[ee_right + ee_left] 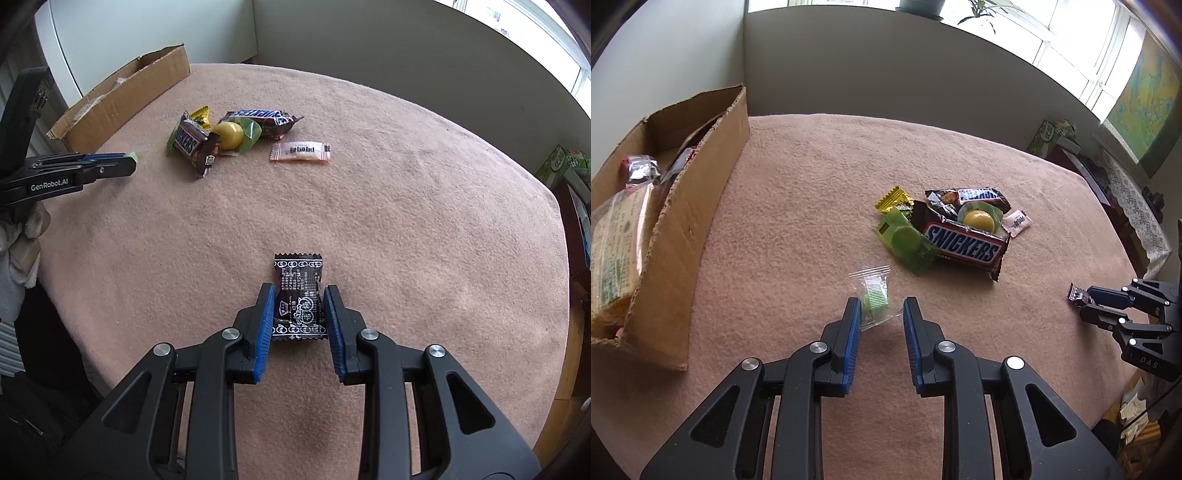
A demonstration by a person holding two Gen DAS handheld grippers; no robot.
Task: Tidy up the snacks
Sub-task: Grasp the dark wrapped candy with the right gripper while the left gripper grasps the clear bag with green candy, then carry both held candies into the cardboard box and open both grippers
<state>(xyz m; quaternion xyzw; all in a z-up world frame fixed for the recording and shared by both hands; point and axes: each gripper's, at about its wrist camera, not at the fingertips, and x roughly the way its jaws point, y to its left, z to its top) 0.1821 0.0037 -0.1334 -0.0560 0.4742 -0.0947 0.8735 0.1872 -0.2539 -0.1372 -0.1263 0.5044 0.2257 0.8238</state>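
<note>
My left gripper (881, 309) is open over the pink cloth, its fingers on either side of a small clear packet with a green sweet (873, 300); the packet touches the left pad. My right gripper (300, 299) is shut on a black sweet wrapper (299, 295), pads pressing both its sides; it also shows in the left wrist view (1078, 295). A pile of snacks lies beyond: a Snickers bar (964, 245), a second Snickers (975, 195), a yellow sweet (978, 220), a green packet (905, 240), a gold packet (894, 199) and a pink-white sachet (300, 151).
An open cardboard box (687, 221) stands at the left with bagged snacks (617, 251) inside. The round table's pink cloth (406, 221) ends at the right, where a shelf with a green box (1051, 134) stands. A wall runs behind the table.
</note>
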